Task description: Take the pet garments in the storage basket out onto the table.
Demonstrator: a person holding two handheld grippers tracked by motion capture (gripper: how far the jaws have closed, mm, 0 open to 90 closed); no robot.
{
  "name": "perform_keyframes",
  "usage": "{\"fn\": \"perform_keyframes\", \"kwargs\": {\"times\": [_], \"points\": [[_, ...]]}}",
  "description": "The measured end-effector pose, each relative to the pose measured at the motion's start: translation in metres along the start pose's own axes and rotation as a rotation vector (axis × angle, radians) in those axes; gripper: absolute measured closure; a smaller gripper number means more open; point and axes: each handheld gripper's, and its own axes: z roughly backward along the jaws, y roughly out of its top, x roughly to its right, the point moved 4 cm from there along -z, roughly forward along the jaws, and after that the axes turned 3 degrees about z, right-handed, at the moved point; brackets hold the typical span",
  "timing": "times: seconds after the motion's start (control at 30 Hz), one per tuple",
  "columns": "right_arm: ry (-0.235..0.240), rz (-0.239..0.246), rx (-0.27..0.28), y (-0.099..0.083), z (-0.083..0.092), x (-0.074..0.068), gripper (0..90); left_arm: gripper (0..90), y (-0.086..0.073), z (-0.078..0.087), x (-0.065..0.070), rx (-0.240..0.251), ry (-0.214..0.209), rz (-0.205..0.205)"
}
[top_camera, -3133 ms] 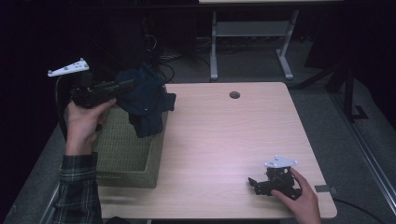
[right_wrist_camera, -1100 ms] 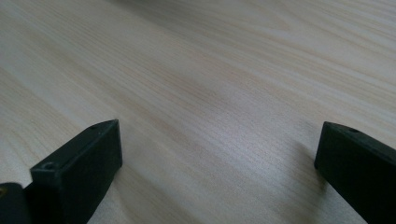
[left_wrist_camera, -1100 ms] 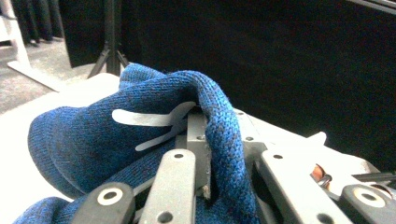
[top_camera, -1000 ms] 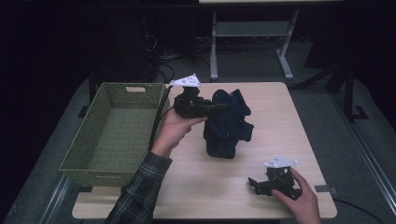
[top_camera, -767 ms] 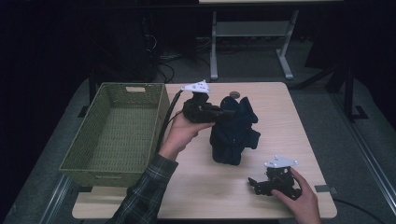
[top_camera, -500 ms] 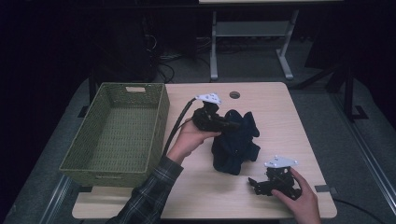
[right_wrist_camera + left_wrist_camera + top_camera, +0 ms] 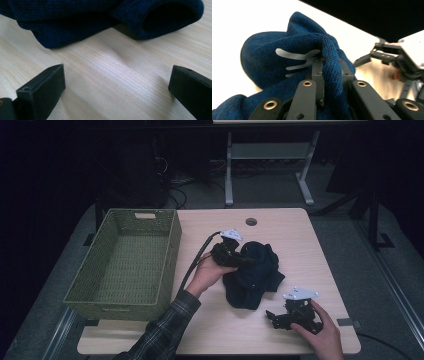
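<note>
The left claw is gripping a dark blue knitted garment, its jaws pinched tight on a fold of the knit; in the left gripper view that fold is running up between the two black jaws, with pale printed strokes showing on the cloth just beside it. The garment is lying crumpled on the wooden counter, near the middle and a little toward the person's side, with the left claw reaching into its upper edge from the left. The left hand is wrapping round the gripper body, a plaid sleeve coming in from the bottom, and a black cable is trailing back from the gripper.

The right claw is resting low at the counter's near right corner, held by the right hand, with its jaws standing wide apart and nothing between them. In the right gripper view the garment's edge and an open cuff are lying on the wood ahead of those jaws, near but apart from them.

A green woven basket is sitting on the counter's left side, well apart from the garment
</note>
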Motion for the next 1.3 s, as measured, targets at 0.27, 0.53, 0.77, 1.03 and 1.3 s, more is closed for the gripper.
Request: {"fn": "perform_keyframes", "kwargs": {"times": [0.27,0.53,0.77,1.03,1.3], "points": [[0.0,-0.001,0.001,0.0,0.0,0.0,0.5,79.8,-0.009,-0.017,-0.013,-0.039,0.058,0.017],[-0.001,0.004,0.003,0.0,0.0,0.0,0.5,68.5,-0.013,-0.02,-0.015,-0.066,0.071,0.008],[0.001,-0.001,0.001,0.0,0.0,0.0,0.5,47.1,-0.009,-0.008,-0.013,-0.068,0.098,-0.027],[-0.001,0.002,0.002,0.0,0.0,0.0,0.5,17.7,-0.008,0.005,-0.012,-0.04,0.163,-0.058],[0.0,0.002,0.0,0.0,0.0,0.0,0.5,16.2,-0.015,0.028,-0.005,-0.013,0.181,-0.065]]}}
